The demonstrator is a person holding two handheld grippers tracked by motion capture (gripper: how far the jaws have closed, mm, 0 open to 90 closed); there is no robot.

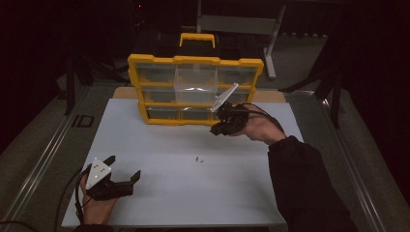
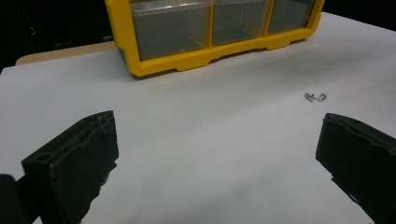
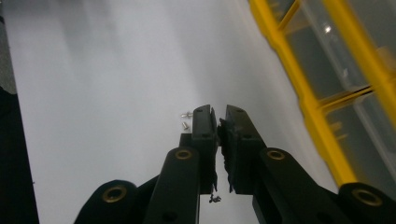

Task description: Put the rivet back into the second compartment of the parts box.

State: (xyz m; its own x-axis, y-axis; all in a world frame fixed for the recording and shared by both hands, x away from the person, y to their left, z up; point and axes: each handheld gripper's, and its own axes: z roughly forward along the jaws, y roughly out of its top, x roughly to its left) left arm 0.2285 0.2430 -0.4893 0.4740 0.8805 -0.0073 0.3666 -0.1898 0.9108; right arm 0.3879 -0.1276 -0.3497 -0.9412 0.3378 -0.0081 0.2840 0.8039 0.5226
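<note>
I'm holding my right gripper [image 1: 216, 129] raised near the yellow plastic organizer [image 1: 195, 89], at its right near corner; jaws nearly together, can't tell if anything tiny is pinched between the pads. My left gripper [image 1: 124, 167] is resting at the near left of the matte white board [image 1: 159, 193], jaws wide, empty. Two small shiny metal screws [image 1: 198, 159] are lying mid-board (clear bins [image 2: 170, 28] in the organizer, glossy fronts).

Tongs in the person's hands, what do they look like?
Both the left tongs and the right tongs are black, each topped with a grey three-cornered plate and trailing a black cable. Their two jaws are blocky, with brass-coloured rivets. The right arm wears a dark sleeve.
</note>
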